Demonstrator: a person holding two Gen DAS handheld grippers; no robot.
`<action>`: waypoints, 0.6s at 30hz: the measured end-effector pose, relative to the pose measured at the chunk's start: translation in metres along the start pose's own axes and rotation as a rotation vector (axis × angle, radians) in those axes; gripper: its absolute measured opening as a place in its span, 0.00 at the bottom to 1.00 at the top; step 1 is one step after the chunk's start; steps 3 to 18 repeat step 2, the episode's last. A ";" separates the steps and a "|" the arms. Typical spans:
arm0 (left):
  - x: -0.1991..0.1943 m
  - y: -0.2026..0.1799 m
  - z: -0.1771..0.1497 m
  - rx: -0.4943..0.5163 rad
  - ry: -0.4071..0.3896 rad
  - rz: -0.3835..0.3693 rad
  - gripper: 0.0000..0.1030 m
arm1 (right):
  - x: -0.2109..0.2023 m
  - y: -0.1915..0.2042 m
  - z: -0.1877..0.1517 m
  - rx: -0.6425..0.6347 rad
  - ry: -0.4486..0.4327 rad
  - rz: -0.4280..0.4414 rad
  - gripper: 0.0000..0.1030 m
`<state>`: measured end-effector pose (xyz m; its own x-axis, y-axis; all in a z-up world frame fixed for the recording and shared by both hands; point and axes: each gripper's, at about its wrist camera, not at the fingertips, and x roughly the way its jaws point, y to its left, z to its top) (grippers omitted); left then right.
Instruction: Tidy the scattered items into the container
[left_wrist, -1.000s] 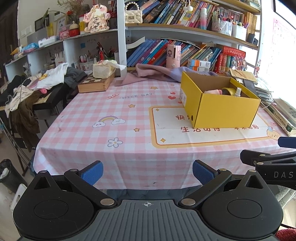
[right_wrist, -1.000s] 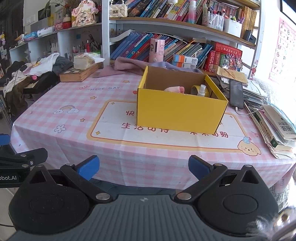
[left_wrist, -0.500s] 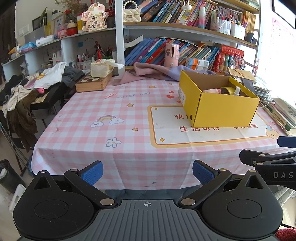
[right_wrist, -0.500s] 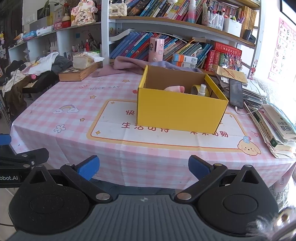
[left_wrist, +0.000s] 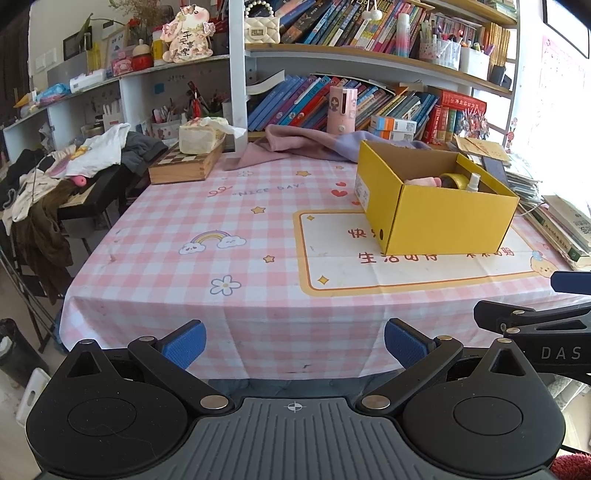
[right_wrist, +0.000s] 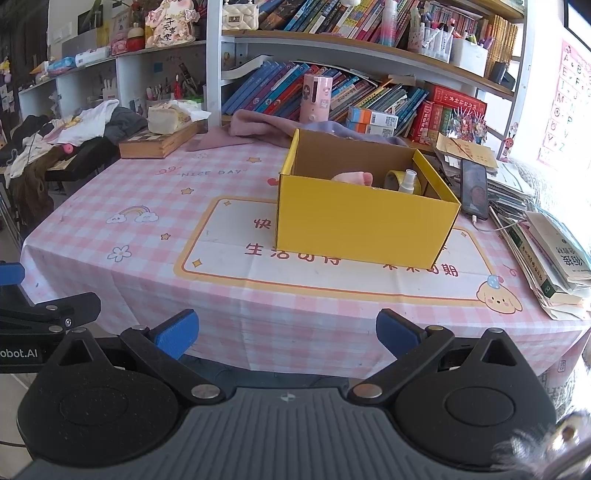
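A yellow cardboard box (left_wrist: 436, 218) (right_wrist: 362, 221) stands open on the pink checked tablecloth (left_wrist: 236, 221) (right_wrist: 147, 206). Inside it I see a pink soft item (right_wrist: 354, 178), a yellow tape roll (right_wrist: 397, 179) and a small white spray bottle (right_wrist: 408, 181). My left gripper (left_wrist: 293, 343) hangs open in front of the table's near edge, nothing between its blue pads. My right gripper (right_wrist: 286, 332) is also open and empty, below the near edge and well short of the box. Each gripper's side shows in the other's view.
A wooden chess box (left_wrist: 183, 166) with a tissue pack on top and a pink-purple cloth (left_wrist: 295, 142) lie at the far edge. Stacked books (right_wrist: 546, 258) and a phone (right_wrist: 474, 188) sit right of the box. Clothes (left_wrist: 55, 173) pile on a stand to the left; bookshelves stand behind.
Both grippers have drawn back slightly from the table, staying open. Nothing on the table has moved.
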<state>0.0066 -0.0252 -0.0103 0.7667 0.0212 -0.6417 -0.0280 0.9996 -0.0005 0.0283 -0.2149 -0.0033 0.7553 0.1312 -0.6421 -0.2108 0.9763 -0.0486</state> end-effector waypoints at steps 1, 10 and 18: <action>0.001 0.000 0.000 0.001 0.003 0.004 1.00 | 0.001 0.000 0.000 -0.001 0.001 0.000 1.00; 0.002 0.000 0.000 0.001 0.005 0.005 1.00 | 0.002 0.000 0.001 -0.001 0.003 0.000 1.00; 0.002 0.000 0.000 0.001 0.005 0.005 1.00 | 0.002 0.000 0.001 -0.001 0.003 0.000 1.00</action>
